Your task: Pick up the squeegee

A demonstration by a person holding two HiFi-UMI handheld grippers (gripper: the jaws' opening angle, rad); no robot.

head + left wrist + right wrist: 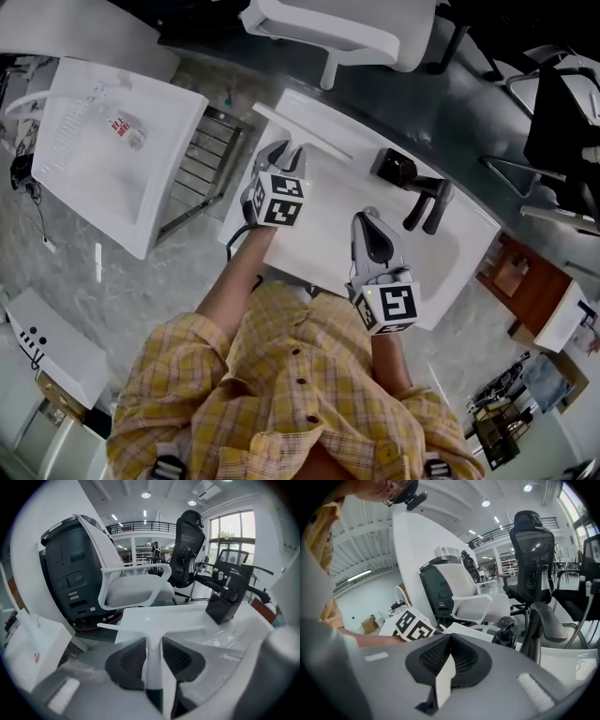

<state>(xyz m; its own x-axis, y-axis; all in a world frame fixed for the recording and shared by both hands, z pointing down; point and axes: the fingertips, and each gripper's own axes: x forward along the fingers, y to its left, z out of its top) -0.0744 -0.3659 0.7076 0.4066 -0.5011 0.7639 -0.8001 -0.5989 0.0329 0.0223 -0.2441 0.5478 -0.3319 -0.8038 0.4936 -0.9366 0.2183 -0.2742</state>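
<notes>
The white squeegee [302, 139] lies on the far left rim of the white basin top [441, 253]. In the left gripper view its wide blade [161, 618] lies crosswise ahead, and its handle runs back between the two black pads. My left gripper [281, 155] [152, 644] points steeply down over it. The pads stand close on both sides of the handle, and I see no squeeze on it. My right gripper [368, 223] [450, 639] hovers over the basin's middle with its pad tips together and nothing in them.
A black faucet [422, 202] and a black block [394, 169] [227, 604] stand at the basin's back right. A second white basin [103, 159] with a wire rack [202, 173] sits to the left. A white chair [337, 33] [131, 590] and a black office chair [187, 545] stand beyond.
</notes>
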